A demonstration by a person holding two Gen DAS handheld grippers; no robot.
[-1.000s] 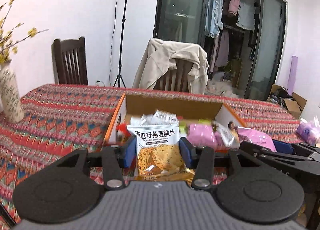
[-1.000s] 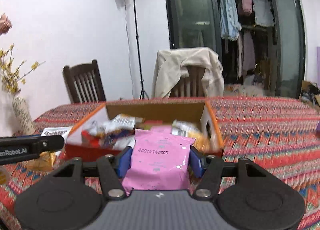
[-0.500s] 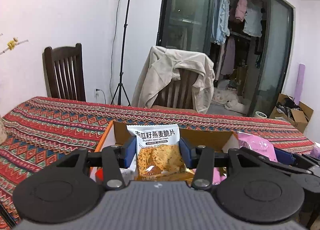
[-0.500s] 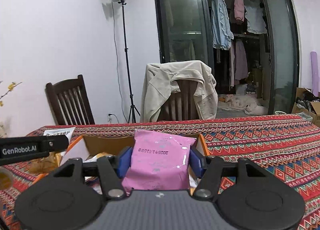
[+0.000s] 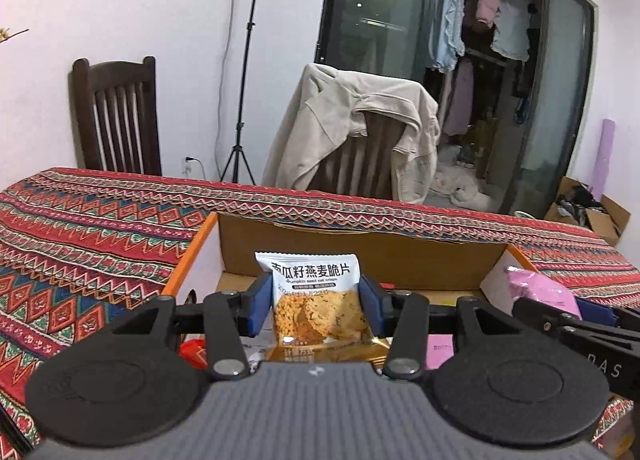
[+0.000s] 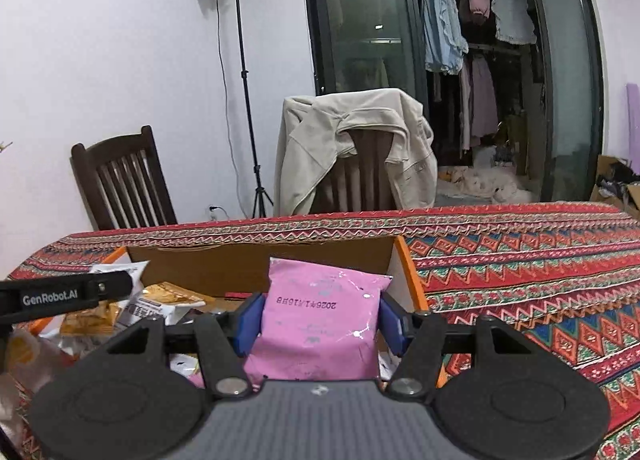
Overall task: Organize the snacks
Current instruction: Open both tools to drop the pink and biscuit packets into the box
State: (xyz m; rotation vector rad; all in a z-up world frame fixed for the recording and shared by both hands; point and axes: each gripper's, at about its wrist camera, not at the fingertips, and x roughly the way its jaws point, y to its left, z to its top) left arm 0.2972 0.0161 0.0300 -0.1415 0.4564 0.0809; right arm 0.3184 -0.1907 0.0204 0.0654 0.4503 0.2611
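My left gripper (image 5: 316, 302) is shut on a white and orange oat crisp packet (image 5: 316, 300), held upright over the open cardboard box (image 5: 360, 256) with orange edges. My right gripper (image 6: 320, 318) is shut on a pink snack packet (image 6: 320, 324), also upright over the box (image 6: 256, 264), near its right wall. In the left wrist view the pink packet (image 5: 540, 292) and the right gripper's black body show at the right. In the right wrist view the left gripper's arm (image 6: 64, 294) crosses at the left above several loose snack packets (image 6: 156, 304) inside the box.
The box sits on a table covered with a red patterned cloth (image 5: 80, 227). Behind the table stand a dark wooden chair (image 5: 116, 119), a chair draped with a beige jacket (image 5: 352, 135) and a light stand (image 6: 240, 79). A cardboard box lies on the floor at the far right (image 5: 592, 211).
Both grippers, each still shut on its packet, have moved forward and a little down over the box. The box's far wall now looms close, and the vase at the left is gone from view.
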